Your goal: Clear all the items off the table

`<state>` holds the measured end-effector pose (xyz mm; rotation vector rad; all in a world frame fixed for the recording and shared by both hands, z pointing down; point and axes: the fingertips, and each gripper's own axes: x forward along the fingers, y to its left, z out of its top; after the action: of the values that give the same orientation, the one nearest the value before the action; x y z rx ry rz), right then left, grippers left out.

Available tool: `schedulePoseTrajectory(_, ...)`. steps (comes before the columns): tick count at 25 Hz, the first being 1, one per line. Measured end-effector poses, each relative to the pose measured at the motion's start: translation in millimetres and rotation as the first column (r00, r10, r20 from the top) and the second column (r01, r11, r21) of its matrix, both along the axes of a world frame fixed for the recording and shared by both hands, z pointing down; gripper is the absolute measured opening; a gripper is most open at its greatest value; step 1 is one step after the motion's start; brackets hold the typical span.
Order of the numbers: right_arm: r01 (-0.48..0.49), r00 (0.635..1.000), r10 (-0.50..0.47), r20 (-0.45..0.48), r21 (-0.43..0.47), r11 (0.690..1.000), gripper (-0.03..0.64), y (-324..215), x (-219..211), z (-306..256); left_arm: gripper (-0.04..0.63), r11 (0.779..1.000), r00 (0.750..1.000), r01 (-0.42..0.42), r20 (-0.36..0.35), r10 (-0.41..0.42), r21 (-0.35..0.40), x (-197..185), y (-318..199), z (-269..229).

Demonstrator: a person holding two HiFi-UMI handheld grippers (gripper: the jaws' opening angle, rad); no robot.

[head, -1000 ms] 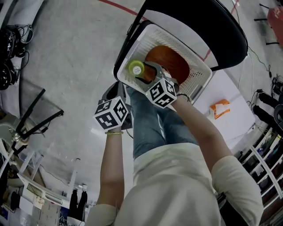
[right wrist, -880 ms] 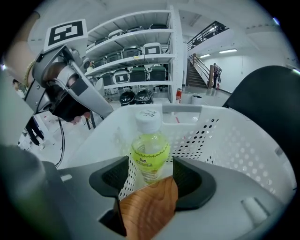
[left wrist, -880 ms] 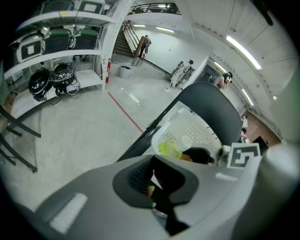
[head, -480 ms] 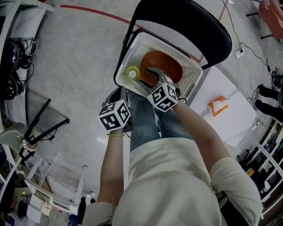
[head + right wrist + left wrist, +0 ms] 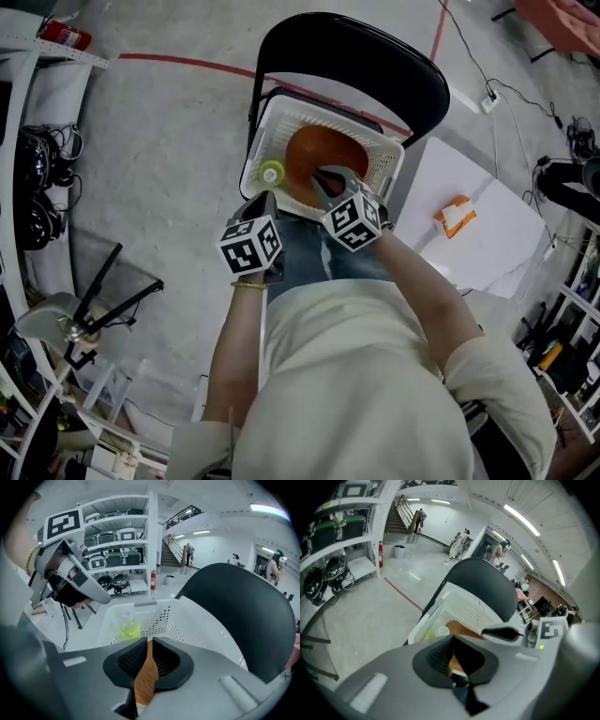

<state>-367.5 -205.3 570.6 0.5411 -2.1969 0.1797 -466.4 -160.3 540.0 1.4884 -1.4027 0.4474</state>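
Head view: one white basket on one black chair, containing one brown bowl and one yellow-green bottle; one orange object on the white table alongside.

Left gripper view: left claw pressed together, empty.

Right gripper view: right claw just closed to a slit, nothing pinched, above the basket.

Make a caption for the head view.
Left gripper and right gripper, its jaws just closed empty, near a white basket on a black chair holding an orange dish and yellow-green bottle.

Basket on chair — bowl, bottle inside.
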Motion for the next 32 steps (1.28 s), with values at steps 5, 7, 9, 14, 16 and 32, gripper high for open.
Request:
schedulePoseTrajectory(5,-0.086,0.996,0.086,0.006,0.014,0.996,0.000,-1.0,19.0,-26.4,0.009,0.995,0.995,-0.095,0.020,0.095,0.012,14.3,-12.0,-18.6)
schedulePoseTrajectory(7,-0.119,0.993,0.119,0.007,0.016,0.993,0.000,-3.5,27.5,-33.5,0.009,0.991,0.991,-0.131,0.026,0.131,0.013,21.4,-15.8,-21.9)
schedulePoseTrajectory(9,-0.150,0.989,0.150,0.009,0.018,0.989,0.000,-4.2,35.4,-40.5,0.009,0.986,0.986,-0.164,0.031,0.163,0.012,27.9,-17.6,-25.2)
schedulePoseTrajectory(14,-0.200,0.980,0.200,0.017,0.025,0.979,-0.002,-4.0,57.2,-56.5,0.009,0.976,0.975,-0.219,0.037,0.219,0.006,46.0,-19.7,-32.2)
schedulePoseTrajectory(16,-0.231,0.973,0.231,0.025,0.025,0.973,-0.002,-3.5,65.7,-61.5,0.009,0.968,0.967,-0.251,0.047,0.250,0.006,52.6,-20.3,-34.2)
schedulePoseTrajectory(32,-0.392,0.917,0.388,0.089,0.032,0.919,-0.001,31.5,135.7,-88.2,0.009,0.927,0.928,-0.370,0.074,0.366,0.060,121.4,-18.2,-59.4)
